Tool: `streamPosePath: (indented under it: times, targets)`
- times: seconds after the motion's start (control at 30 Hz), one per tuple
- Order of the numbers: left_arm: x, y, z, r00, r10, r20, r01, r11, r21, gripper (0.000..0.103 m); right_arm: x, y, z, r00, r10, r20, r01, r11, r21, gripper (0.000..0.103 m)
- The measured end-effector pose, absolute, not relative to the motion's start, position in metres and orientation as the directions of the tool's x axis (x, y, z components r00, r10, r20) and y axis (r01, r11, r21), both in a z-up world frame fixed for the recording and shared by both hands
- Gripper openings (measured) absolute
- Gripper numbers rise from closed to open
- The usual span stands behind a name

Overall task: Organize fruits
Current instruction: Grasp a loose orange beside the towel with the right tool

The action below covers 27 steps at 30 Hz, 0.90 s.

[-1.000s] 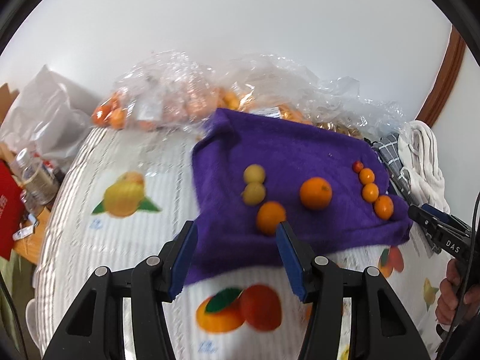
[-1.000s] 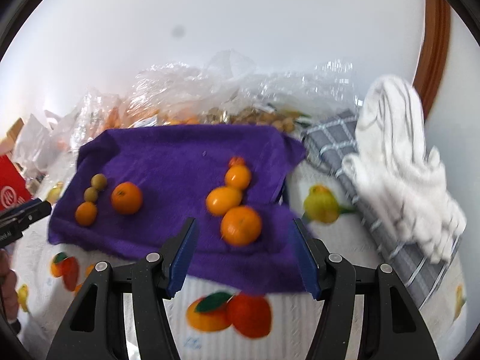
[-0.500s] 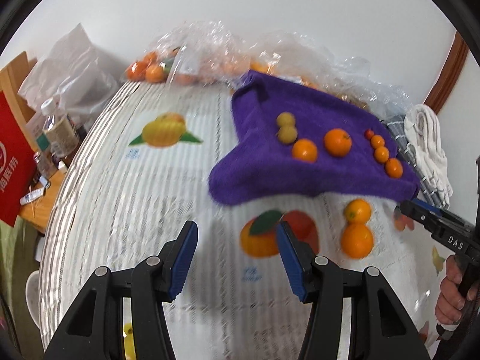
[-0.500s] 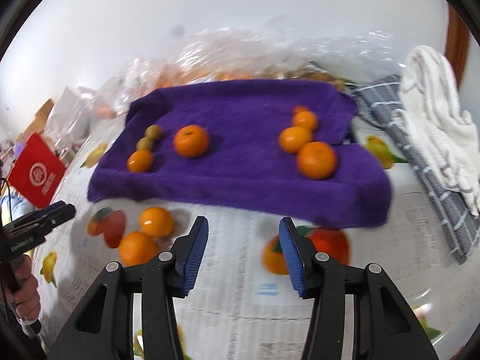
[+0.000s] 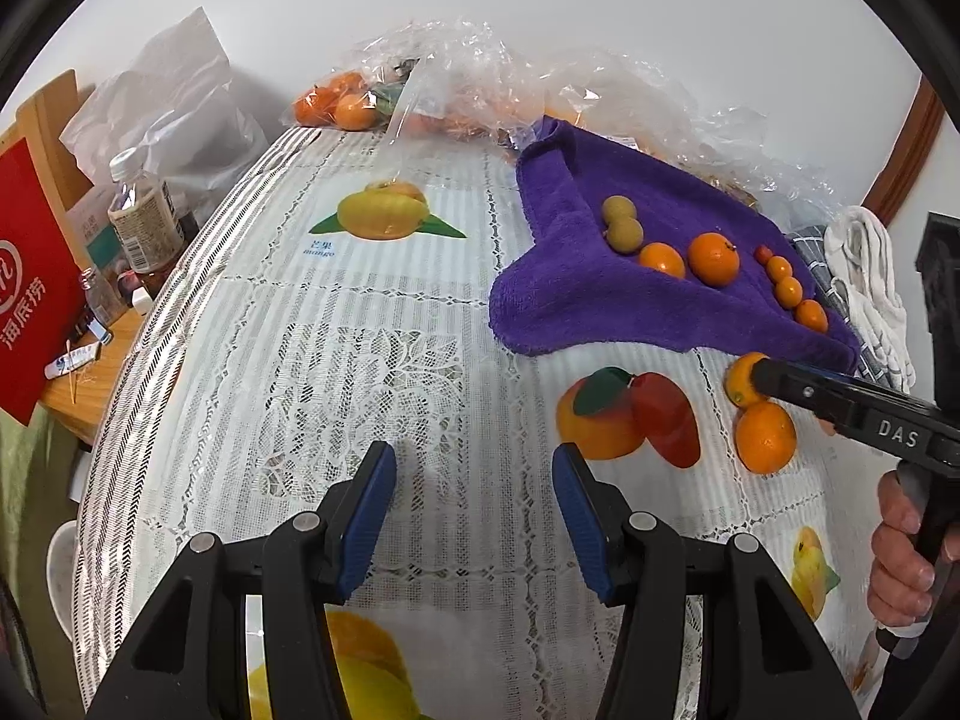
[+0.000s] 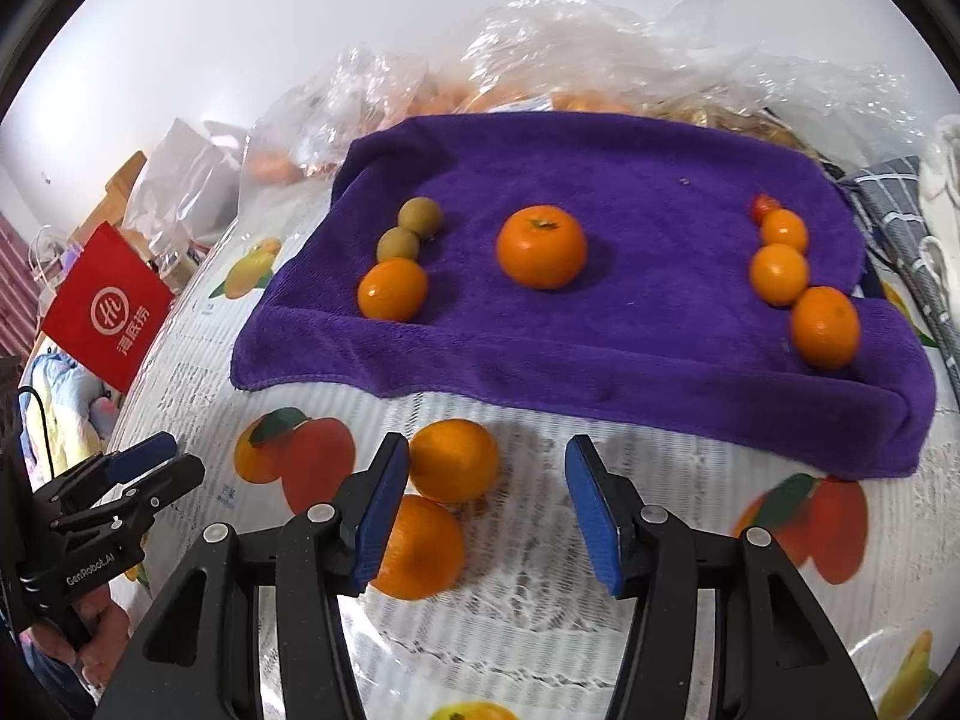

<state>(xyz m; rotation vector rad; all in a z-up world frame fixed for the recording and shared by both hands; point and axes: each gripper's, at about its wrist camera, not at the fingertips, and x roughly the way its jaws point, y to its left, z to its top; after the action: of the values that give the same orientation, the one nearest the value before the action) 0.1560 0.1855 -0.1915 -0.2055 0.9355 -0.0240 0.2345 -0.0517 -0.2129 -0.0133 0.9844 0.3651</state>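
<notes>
A purple towel [image 5: 600, 300] [image 6: 660, 348] lies on the fruit-print tablecloth. It carries two small greenish fruits [image 6: 411, 231], two oranges [image 6: 541, 247], and at its right end a row of small oranges [image 6: 779, 273] topped by a tiny red fruit. Two loose oranges [image 6: 453, 459] [image 5: 765, 438] lie on the tablecloth in front of the towel. My right gripper [image 6: 487, 462] hovers over them with its jaws opening. The farther orange sits by the left pad, not pinched, and the nearer one [image 6: 420, 546] is partly behind that finger. My left gripper [image 5: 474, 468] is open over bare tablecloth.
Clear plastic bags of oranges [image 5: 420, 78] line the back of the table. A bottle [image 5: 144, 222] and a red bag [image 5: 30, 300] stand past the table's left edge. White and grey checked cloths [image 5: 870, 276] lie right of the towel. A hand [image 5: 900, 570] holds the right gripper.
Both views pulled back from the towel toward the table's front. The two loose oranges came into view, and the right gripper now sits over them. The left gripper swung left over bare cloth.
</notes>
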Motion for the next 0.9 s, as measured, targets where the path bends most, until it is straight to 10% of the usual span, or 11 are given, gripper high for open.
streamPosePath:
  times: [0.3, 0.9]
  targets:
    - [0.154, 0.189, -0.191, 0.602, -0.138, -0.787, -0.052, 0.976, -0.211, 0.053, 0.237, -0.038, -0.218, 0.46, 0.35, -0.816, -0.354, 0.915, 0.193, 0.033]
    - [0.161, 0.154, -0.186, 0.571, -0.173, -0.802, 0.021, 0.98, -0.197, 0.056, 0.21, -0.137, -0.212, 0.567, 0.182, -0.803, -0.207, 0.975, 0.075, 0.033]
